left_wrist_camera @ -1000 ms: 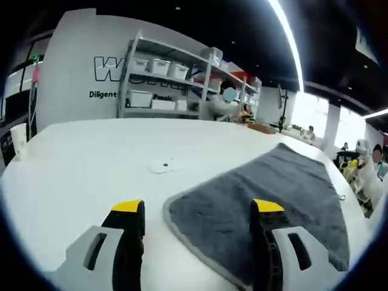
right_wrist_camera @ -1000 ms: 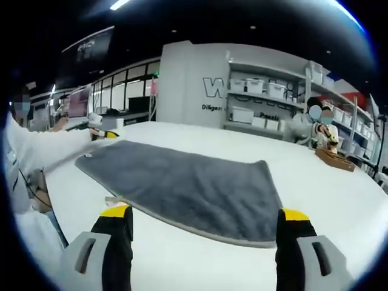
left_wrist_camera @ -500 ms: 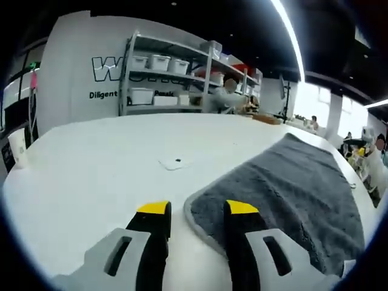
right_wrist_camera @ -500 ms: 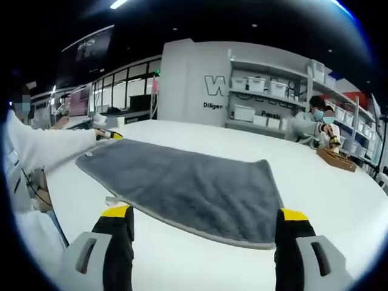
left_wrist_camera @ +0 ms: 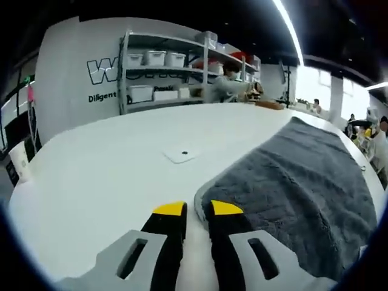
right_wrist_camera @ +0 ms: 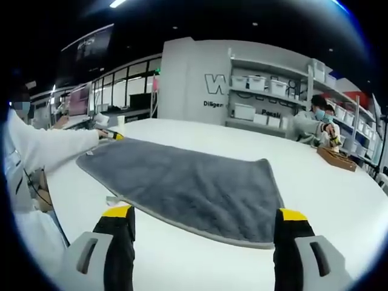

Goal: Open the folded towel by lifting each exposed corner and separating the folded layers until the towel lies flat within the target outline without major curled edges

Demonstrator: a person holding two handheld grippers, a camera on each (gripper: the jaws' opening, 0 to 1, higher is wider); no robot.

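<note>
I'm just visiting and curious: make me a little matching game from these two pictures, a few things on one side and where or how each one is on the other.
Things:
1. grey towel
2. left gripper
3. right gripper
4. storage bins

States:
A. jaws wide apart, short of the towel's near edge
B. sitting on the shelves by the wall
C. jaws nearly together at a towel corner
D. spread on the white table

Pairs: 1-D, 2-C, 3-A, 4-B

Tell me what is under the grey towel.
The grey towel lies on a white table. Whether anything lies beneath it, or any target outline, is covered and cannot be seen.
</note>
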